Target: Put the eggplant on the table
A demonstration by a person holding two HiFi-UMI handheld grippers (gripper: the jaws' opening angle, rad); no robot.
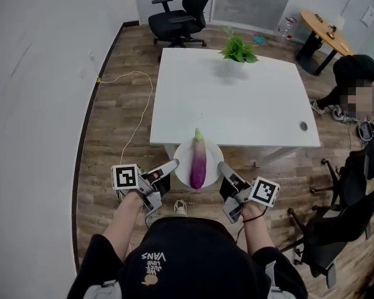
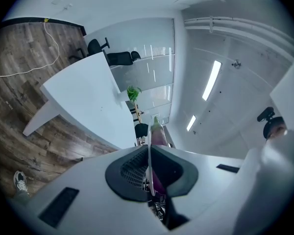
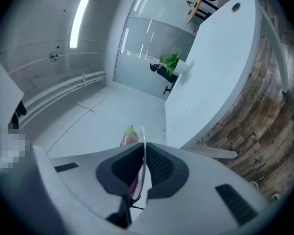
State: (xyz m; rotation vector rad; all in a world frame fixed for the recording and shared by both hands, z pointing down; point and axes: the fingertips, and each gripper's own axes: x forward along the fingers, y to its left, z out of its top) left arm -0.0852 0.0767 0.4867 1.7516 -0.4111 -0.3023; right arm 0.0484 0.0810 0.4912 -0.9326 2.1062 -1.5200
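A purple eggplant [image 1: 198,160] with a green stem lies on a round white plate [image 1: 182,156], which I carry between both grippers just short of the white table's [image 1: 237,98] near edge. My left gripper [image 1: 173,165] is shut on the plate's left rim, my right gripper [image 1: 222,166] shut on its right rim. In the left gripper view the plate [image 2: 148,151] stands edge-on between the dark pads with the eggplant [image 2: 158,136] beyond it. The right gripper view shows the plate rim [image 3: 144,153] pinched likewise, and the eggplant [image 3: 129,135] peeks over it.
A potted green plant [image 1: 239,49] stands at the table's far edge. A black office chair [image 1: 182,14] is behind the table, more dark chairs [image 1: 336,223] at right. A person [image 1: 355,89] sits at right. A white cable [image 1: 134,98] runs over the wooden floor at left.
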